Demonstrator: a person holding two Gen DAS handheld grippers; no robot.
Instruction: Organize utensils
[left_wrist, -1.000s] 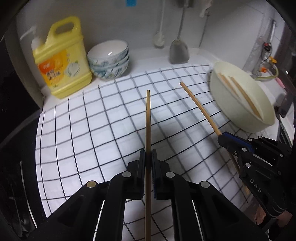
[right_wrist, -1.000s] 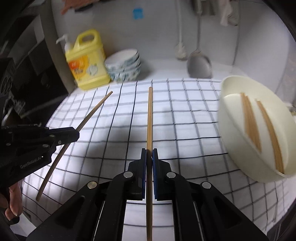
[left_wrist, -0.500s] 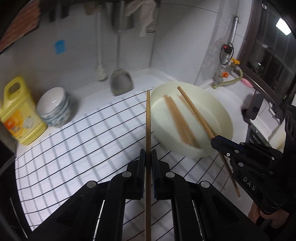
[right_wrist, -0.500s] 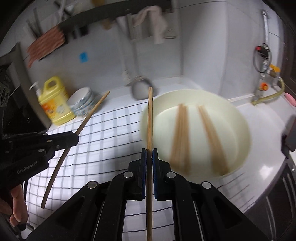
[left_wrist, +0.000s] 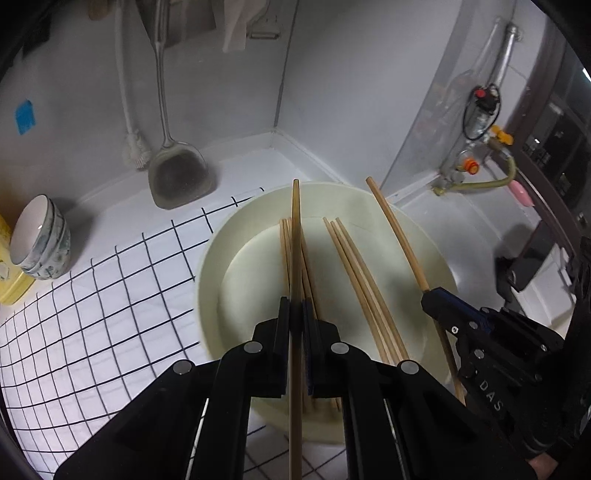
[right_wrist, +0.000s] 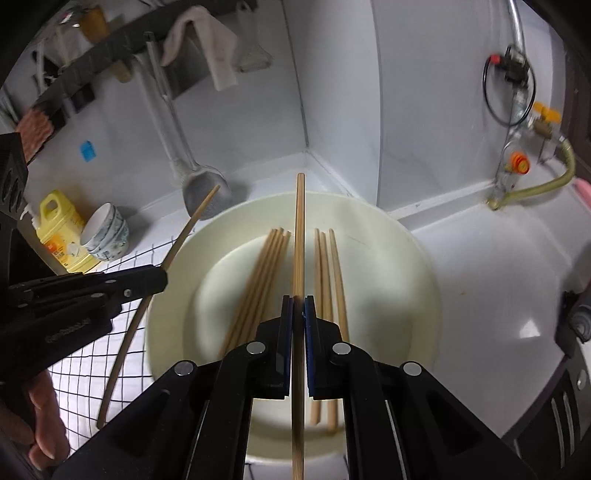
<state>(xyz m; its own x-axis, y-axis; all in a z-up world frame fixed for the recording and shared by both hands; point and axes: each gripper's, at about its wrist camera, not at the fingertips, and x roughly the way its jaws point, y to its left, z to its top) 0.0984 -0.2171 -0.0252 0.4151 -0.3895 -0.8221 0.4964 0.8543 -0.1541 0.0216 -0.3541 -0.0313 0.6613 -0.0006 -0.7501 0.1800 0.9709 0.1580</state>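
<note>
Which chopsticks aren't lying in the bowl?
Two: the chopstick pinched in the left tongs and the one in the right tongs. The others lie inside the cream bowl.

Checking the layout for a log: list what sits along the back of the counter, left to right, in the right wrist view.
Yellow detergent bottle → stacked bowls → hanging metal spatula → cream basin → yellow hose.

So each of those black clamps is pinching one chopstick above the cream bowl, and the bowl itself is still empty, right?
Not quite. Each gripper, left gripper and right gripper, does pinch one chopstick above the cream bowl, but the bowl is not empty: two bundles of chopsticks already lie inside, as the right wrist view shows.
</note>
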